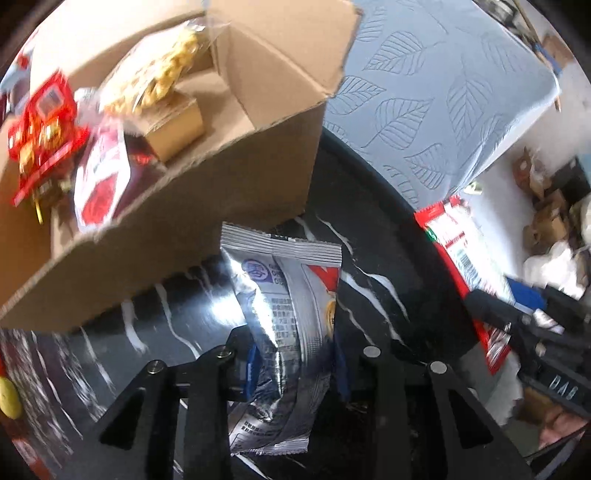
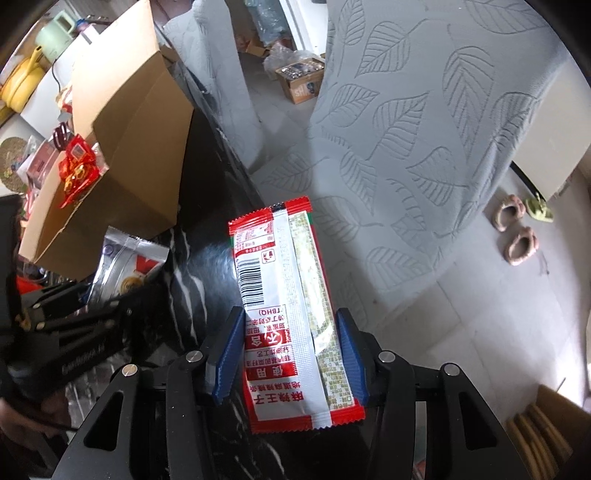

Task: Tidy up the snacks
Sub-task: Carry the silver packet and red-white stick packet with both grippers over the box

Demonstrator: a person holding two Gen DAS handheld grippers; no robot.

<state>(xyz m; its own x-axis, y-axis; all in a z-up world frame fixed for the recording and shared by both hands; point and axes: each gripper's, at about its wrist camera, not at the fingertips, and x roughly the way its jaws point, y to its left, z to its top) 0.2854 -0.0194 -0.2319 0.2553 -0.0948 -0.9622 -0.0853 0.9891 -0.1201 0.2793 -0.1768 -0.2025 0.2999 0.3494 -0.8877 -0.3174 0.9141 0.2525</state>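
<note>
My left gripper (image 1: 295, 354) is shut on a crumpled silver snack packet (image 1: 291, 295), held just in front of an open cardboard box (image 1: 184, 229). The box holds a red candy bag (image 1: 44, 125), a clear bag of yellow nuts (image 1: 162, 74), a gold carton (image 1: 177, 125) and a red-and-white pouch (image 1: 99, 177). My right gripper (image 2: 288, 354) is shut on a long red-and-white packet (image 2: 291, 317), its blue pads pressing on both long edges, over the edge of the black marbled table (image 2: 192, 288). In the right wrist view the box (image 2: 147, 177) stands to the left, with the silver packet (image 2: 125, 266) below it.
A seat with a grey leaf-patterned cover (image 2: 406, 129) stands beyond the table edge. On the tiled floor lie slippers (image 2: 513, 225) and a small open carton (image 2: 303, 81). A pale green kettle (image 2: 59, 29) and clutter sit behind the box at far left.
</note>
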